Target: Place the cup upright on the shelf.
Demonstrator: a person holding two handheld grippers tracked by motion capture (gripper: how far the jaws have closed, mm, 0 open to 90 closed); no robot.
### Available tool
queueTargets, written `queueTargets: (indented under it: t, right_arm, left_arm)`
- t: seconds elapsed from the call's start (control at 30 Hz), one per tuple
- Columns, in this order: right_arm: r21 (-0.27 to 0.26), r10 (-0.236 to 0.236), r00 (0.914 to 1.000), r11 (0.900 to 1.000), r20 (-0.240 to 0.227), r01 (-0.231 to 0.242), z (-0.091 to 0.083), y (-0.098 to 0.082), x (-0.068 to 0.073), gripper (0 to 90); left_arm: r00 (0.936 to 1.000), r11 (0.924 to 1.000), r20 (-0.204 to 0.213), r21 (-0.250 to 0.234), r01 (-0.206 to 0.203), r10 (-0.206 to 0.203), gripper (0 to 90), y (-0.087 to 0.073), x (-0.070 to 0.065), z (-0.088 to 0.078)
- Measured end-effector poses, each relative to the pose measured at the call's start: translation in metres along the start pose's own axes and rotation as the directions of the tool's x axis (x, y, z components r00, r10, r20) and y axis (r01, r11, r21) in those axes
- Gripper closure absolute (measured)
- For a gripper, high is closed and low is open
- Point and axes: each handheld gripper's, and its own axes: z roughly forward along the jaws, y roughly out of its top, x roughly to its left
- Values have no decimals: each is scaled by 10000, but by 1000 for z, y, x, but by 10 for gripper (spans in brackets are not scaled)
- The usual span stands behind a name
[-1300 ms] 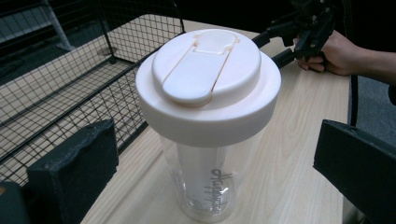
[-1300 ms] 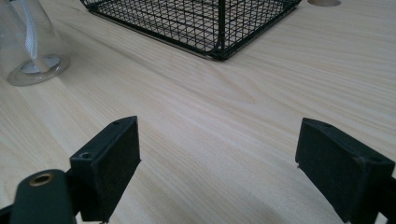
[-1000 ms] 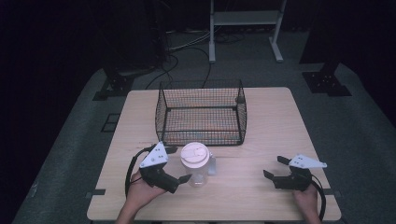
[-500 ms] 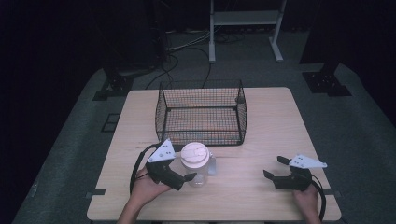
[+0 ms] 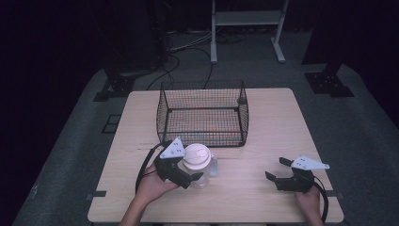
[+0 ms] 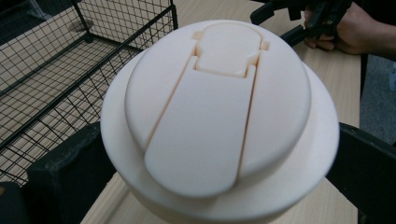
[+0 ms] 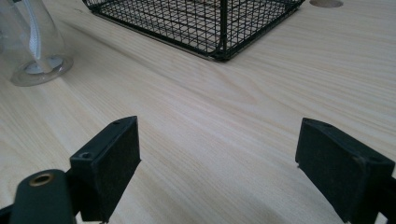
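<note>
- High view: left gripper (image 5: pixel 192 178) is at the near-left part of the table (image 5: pixel 263 197), its jaws on either side of a clear bottle (image 5: pixel 200 168) with a cream lid (image 5: pixel 196 156). Bottle stands upright, just in front of the wire basket (image 5: pixel 203 113), close to the basket's near wall but apart from it.
- High view: right gripper (image 5: pixel 277 170) rests at the near-right of the table, well apart from the bottle, jaws spread, nothing between them. A hand (image 5: pixel 308 200) holds it from below the frame edge.
- Left gripper view: the cream lid (image 6: pixel 219 116) sits between the two black jaws, one at lower left, one at right. Jaws are at the bottle's sides below the lid rim; the lid hides the contact, so can't tell whether they are clamped or only close. Lid has a flip-cap strip, shut flat. Wire basket (image 6: pixel 70 70) at upper left, right gripper (image 6: pixel 280 21) and its hand at top right.
- Right gripper view: both jaws wide apart over bare table (image 7: pixel 224 121), holding nothing. Base of the clear bottle (image 7: pixel 39 46) at upper left, standing on the wood. Corner of the wire basket (image 7: pixel 219 28) at the top, empty as far as visible.
</note>
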Motion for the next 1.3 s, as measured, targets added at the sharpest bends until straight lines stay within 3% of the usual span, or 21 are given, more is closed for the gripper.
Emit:
queueTargets:
  t: [0.27,0.9,1.3]
  right_arm:
    - [-7,-22,10000,10000,-9,22,0,0,0,129]
    - [-9,-45,10000,10000,-27,45,0,0,0,129]
    - [-22,-36,10000,10000,-36,36,0,0,0,129]
  left_arm:
    - [9998,9992,121,380,141,-146,0,2,3,7]
    - [9978,9968,537,710,355,-394,47,7,7,13]
    - [9982,9916,580,1289,101,-177,52,18,5,14]
